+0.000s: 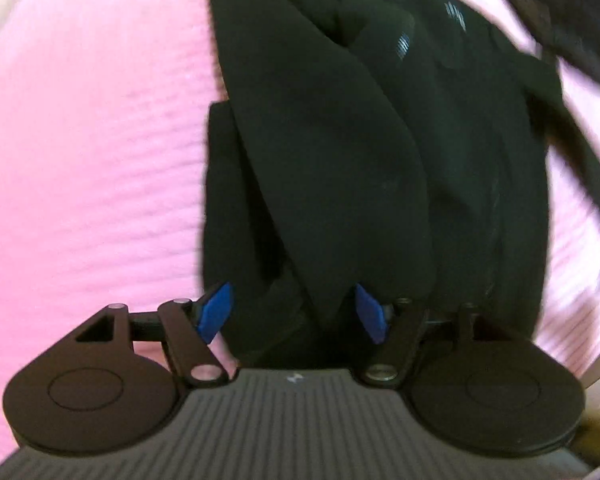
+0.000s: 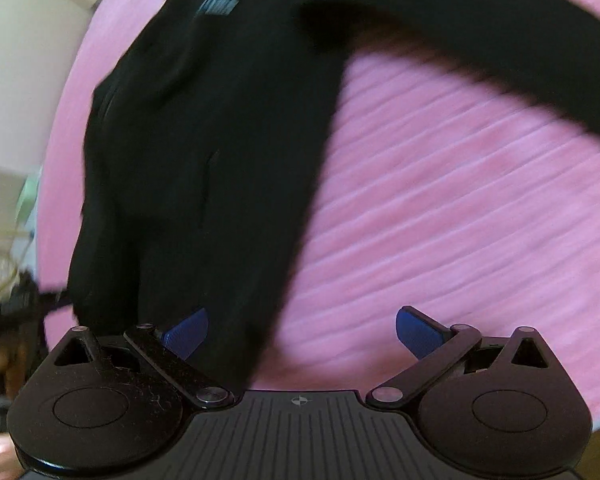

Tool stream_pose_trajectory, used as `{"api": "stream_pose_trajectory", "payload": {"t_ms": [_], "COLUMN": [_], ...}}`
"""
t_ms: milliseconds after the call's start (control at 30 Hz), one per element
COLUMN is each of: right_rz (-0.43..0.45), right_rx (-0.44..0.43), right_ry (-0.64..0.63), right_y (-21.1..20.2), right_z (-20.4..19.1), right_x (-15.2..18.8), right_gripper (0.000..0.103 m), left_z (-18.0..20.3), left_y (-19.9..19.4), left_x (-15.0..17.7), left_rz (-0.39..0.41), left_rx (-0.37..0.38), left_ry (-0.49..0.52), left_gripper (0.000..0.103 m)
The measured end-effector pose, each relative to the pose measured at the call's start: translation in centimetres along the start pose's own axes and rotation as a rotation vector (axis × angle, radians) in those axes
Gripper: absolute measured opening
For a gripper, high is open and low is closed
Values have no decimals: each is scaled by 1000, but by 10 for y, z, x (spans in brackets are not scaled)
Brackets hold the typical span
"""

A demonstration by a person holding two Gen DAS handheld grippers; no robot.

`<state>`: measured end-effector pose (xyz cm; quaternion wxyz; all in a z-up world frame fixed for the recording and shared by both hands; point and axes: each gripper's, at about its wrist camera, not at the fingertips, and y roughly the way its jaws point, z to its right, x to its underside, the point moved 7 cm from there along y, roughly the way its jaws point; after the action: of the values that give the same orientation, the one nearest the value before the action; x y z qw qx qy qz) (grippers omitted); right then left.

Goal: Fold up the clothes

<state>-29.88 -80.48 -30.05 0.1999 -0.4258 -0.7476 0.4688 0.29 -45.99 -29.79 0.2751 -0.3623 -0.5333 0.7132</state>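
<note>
On the pink ribbed bedcover [image 2: 460, 184] your black garment [image 1: 380, 140] lies lengthwise, one side already lapped over the body in a slanted flap, with a sleeve [image 2: 480, 40] trailing out across the cover in the right wrist view. Pale lettering [image 2: 220, 2] shows near its far end.

Your main risk is the folded flap sliding open: the cloth looks thick and heavy, and any pull on one layer alone would drag the stack askew or bunch it on the ribbed cover. The loose sleeve could also get trapped under a later fold and leave a lump. Both views are blurred, so you could easily misjudge which edge you are closing on.

Your left gripper [image 1: 296, 312] has its jaws fairly wide, straddling the near hem; cloth sits between the blue pads, but they are not pinching it as far as I can tell. Your right gripper [image 2: 302, 332] has its jaws wide apart, the left pad right by the garment's near edge and the right pad over bare cover, holding nothing.
</note>
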Motion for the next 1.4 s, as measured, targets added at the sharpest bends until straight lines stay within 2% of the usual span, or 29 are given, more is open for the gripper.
{"api": "stream_pose_trajectory", "payload": {"t_ms": [33,67,100,200,267,300,367,433,533,567,633,700,767,800,833,933,967,1000,1033,1100,1200,1333,1400], "right_rz": [-16,-31,-42,-66,-68,-69,-71,-72,-75,-63,-39,-14,10,22,35,30,22,3,-17,-47,-39,20,32], "right_rx": [-11,-22,-30,-38,-21,-13,5,22,47,47,44,41,38,37,36,34,34,20,6,-18,7,175,230], "right_ry": [-9,-17,-14,-2,5,9,16,24,35,44,61,79,96,105,114,117,113,105,97,68,39,-15,0], "right_y": [9,17,22,33,37,40,44,48,54,54,54,53,52,52,52,53,54,50,47,34,-20,-83,-97], "right_z": [-8,-16,-24,-41,-44,-46,-49,-52,-57,-57,-55,-54,-52,-51,-50,-51,-52,-49,-47,-42,-16,37,66], "right_x": [6,12,20,40,48,52,60,69,81,83,87,90,94,96,98,100,101,99,97,90,75,53,44], "right_gripper": [103,103,103,103,103,103,103,103,103,103,102,102,102,98,87,66,53,20,13,10,9,9,9], "left_z": [0,-1,-1,-6,-19,-31,-68,-113,-182,-199,-212,-220,-200,-189,-175,-136,-124,-115,-107,-98,-86,-70,-56], "left_y": [6,12,16,9,-17,-34,-76,-115,-149,-155,-146,-135,-107,-93,-79,-41,-32,-26,-24,-26,-29,-28,-18], "left_x": [-1,-2,-3,-5,-10,-15,-33,-51,-71,-74,-68,-61,-45,-37,-28,-5,0,2,3,-5,-16,-36,-43], "left_rz": [-2,-3,-7,-16,21,48,134,213,281,288,255,221,183,163,144,94,83,79,79,93,115,140,139], "left_rx": [32,63,90,134,160,146,80,6,-234,-306,-376,-425,-340,-299,-261,-156,-128,-112,-96,-77,-48,16,78], "left_ry": [-35,-69,-91,-48,-26,-13,-5,-42,-37,-31,-19,-2,46,71,98,172,192,208,223,248,286,332,341], "left_gripper": [63,58,32,14,8,1,1,1,2,5,15,31,33,35,35,36,37,37,37,41,41,43,50]}}
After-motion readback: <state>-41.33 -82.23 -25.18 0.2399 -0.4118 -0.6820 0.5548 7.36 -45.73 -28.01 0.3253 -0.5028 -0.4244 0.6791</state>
